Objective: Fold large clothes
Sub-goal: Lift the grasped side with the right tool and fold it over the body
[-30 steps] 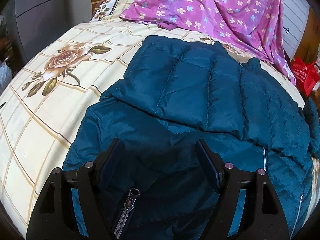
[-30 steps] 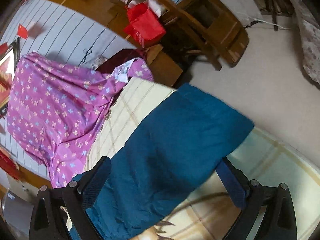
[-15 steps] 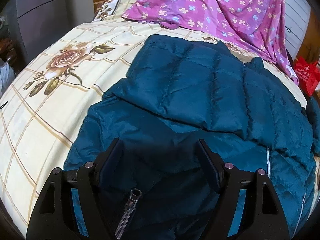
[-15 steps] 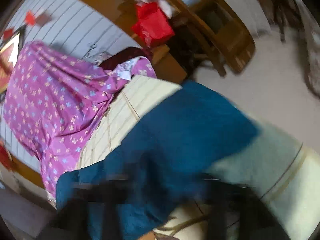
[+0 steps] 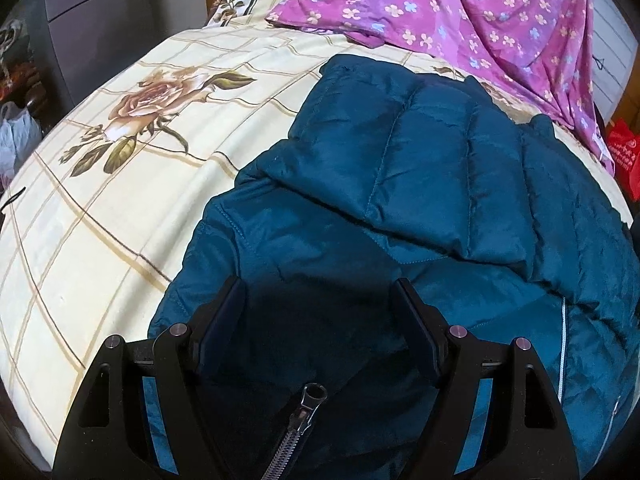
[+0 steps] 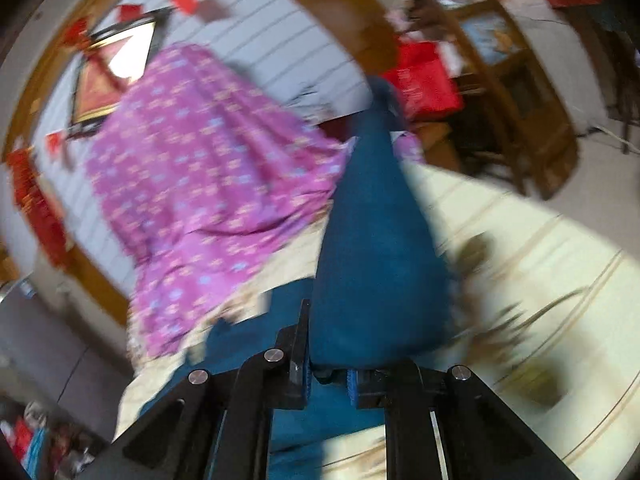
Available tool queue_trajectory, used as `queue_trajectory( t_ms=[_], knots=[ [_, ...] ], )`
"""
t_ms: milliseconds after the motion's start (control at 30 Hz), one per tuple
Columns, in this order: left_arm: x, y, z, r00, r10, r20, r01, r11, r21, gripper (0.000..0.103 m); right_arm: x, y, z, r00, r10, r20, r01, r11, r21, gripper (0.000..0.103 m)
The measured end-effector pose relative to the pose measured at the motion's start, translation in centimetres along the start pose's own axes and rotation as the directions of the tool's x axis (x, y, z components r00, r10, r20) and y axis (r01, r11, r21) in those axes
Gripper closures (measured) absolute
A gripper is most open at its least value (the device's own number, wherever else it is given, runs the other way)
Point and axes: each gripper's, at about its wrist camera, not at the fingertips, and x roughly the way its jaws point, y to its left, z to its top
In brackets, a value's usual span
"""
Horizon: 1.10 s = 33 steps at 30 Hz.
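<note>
Blue padded jacket lies on the bed, on a cream checked sheet printed with roses. One sleeve is folded across the jacket's body; the zipper shows at the lower edge of the left wrist view.

Left tool: jaws wide apart, hovering over the jacket front, one finger on either side of the zipper top. Fabric lies below and between the fingers; no pinch visible, so released.

Right tool: jaws have just been closing and are now clenched on a fold of the blue jacket. A sleeve-like length of it runs from the pads away toward the far edge of the bed. Right wrist view is heavily blurred.

Purple flowered cloth is spread over the far end of the bed, near the jacket; contact cannot be told. Red bag sits beyond the bed, beside wooden furniture.
</note>
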Motion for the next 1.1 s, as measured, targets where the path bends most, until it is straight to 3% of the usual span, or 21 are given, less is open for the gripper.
queue_trajectory(
  t_ms=[167,233,367,400,433,667,900,1000,1100],
  knots=[
    [0.1,-0.2,-0.1,0.998,0.07,0.001,-0.07,0.996,0.056,0.027,2.1,8.8,-7.0,0.988,0.151,-0.046,-0.151,0.989,0.0,0.09],
    [0.1,0.0,0.0,0.996,0.094,0.001,-0.094,0.993,0.078,0.027,3.9,12.1,-10.6,0.972,0.223,-0.076,-0.221,0.975,0.036,0.09],
    [0.0,1.5,0.4,0.997,0.08,-0.012,-0.079,0.995,0.061,0.027,8.5,17.0,-16.2,0.939,0.299,-0.169,-0.292,0.954,0.066,0.09],
    [0.0,2.2,0.6,0.997,0.078,-0.015,-0.077,0.996,0.043,0.027,8.5,17.0,-16.2,0.939,0.299,-0.169,-0.292,0.954,0.066,0.09],
    [0.1,2.8,0.7,0.997,0.075,-0.021,-0.075,0.997,0.028,0.027,11.1,19.3,-18.5,0.916,0.329,-0.231,-0.321,0.944,0.072,0.09],
    [0.7,5.1,0.7,0.998,0.006,-0.068,-0.011,0.997,-0.073,0.027,17.5,26.3,-26.0,0.828,0.391,-0.403,-0.406,0.912,0.051,0.09],
    [0.5,4.7,0.5,0.998,0.007,-0.062,-0.011,0.997,-0.071,0.027,20.1,27.0,-28.0,0.785,0.404,-0.47,-0.426,0.902,0.066,0.09],
    [0.5,4.7,0.4,0.998,0.005,-0.06,-0.01,0.997,-0.075,0.027,20.4,26.2,-27.9,0.799,0.309,-0.516,-0.353,0.936,0.014,0.083],
    [0.4,4.6,0.4,0.998,0.009,-0.056,-0.014,0.997,-0.081,0.027,20.2,26.1,-27.8,0.802,0.313,-0.508,-0.36,0.933,0.006,0.069]
  ],
)
